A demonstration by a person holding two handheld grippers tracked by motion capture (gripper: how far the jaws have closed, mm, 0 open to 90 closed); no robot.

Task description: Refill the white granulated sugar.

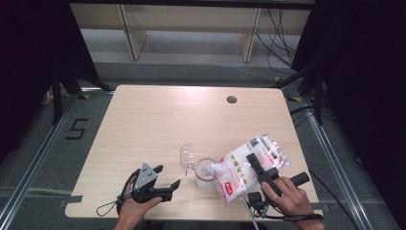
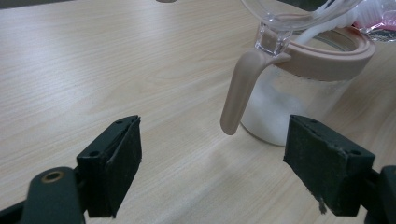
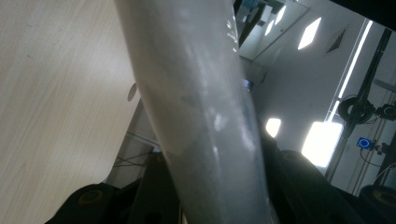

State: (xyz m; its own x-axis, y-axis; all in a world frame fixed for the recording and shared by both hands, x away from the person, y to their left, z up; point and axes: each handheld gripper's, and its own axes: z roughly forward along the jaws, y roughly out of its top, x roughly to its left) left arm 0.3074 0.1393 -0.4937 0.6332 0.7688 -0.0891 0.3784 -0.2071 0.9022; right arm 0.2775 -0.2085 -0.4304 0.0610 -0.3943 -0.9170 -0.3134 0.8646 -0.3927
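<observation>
Right tool [image 1: 253,162] clamped on a clear plastic bag [image 1: 246,167] of white granules, held tilted with its lower corner over the mouth of a glass jar [image 1: 206,173]; the jar stands near the front edge of the tabletop [image 1: 158,120], partly filled with white granules, its hinged clear lid [image 1: 186,156] swung open (beige collar and latch seen in the left gripper view [image 2: 327,58]); left tool [image 1: 167,177] open and empty, jaws wide apart, resting low just left of the jar, not touching it.
</observation>
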